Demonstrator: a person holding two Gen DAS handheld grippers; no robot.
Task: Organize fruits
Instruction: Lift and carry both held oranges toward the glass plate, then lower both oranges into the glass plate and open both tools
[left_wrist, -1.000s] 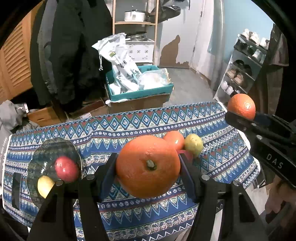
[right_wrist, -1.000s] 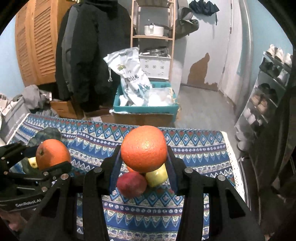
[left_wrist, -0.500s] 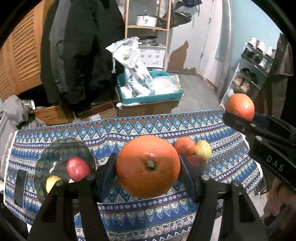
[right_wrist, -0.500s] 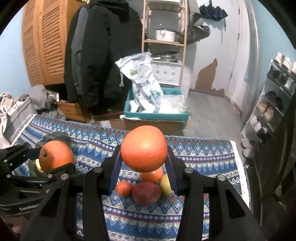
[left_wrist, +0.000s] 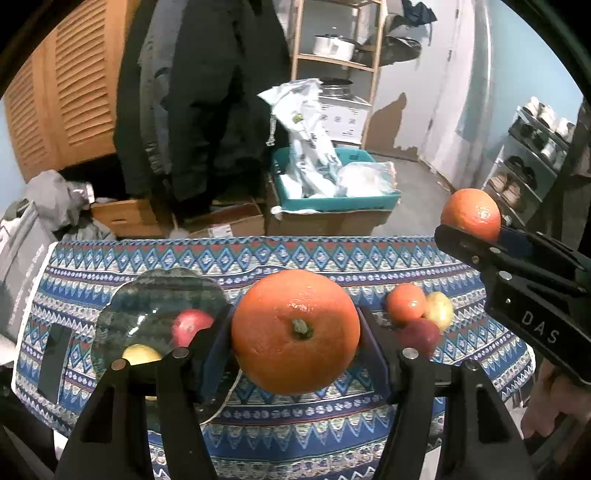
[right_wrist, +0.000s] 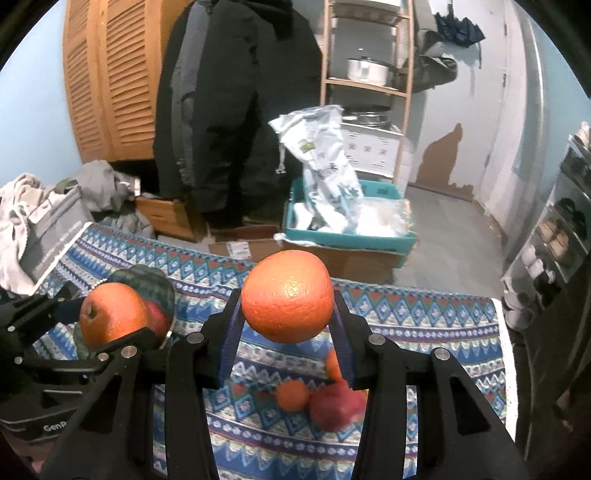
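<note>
A: Left tongs (left_wrist: 295, 332) — clenched on a large orange (left_wrist: 295, 330), stem end facing the camera, held above the bench (left_wrist: 332, 258) with its blue patterned cloth.

B: Right tongs (right_wrist: 288, 325) — likewise clamped on a second orange (right_wrist: 288, 295), lifted clear of the cloth. Also visible at the right edge of the left view, orange (left_wrist: 471, 212) pinched at the tips.

A: Down on the left of the bench: a dark glass plate (left_wrist: 147, 291), holding a red apple (left_wrist: 190, 325) and a yellow fruit (left_wrist: 140, 354), partly hidden behind the left tongs' finger.

B: On the right side of the cloth, a loose cluster: a small orange (left_wrist: 406, 306), a yellowish fruit (left_wrist: 439, 310), a dark red apple (left_wrist: 419, 336), all touching. Blurred in the right view, below the held orange.

A: Beyond the bench: a teal crate (left_wrist: 332, 201) with white bags on cardboard boxes, dark coats hanging, a wooden shelf with a pot.
</note>
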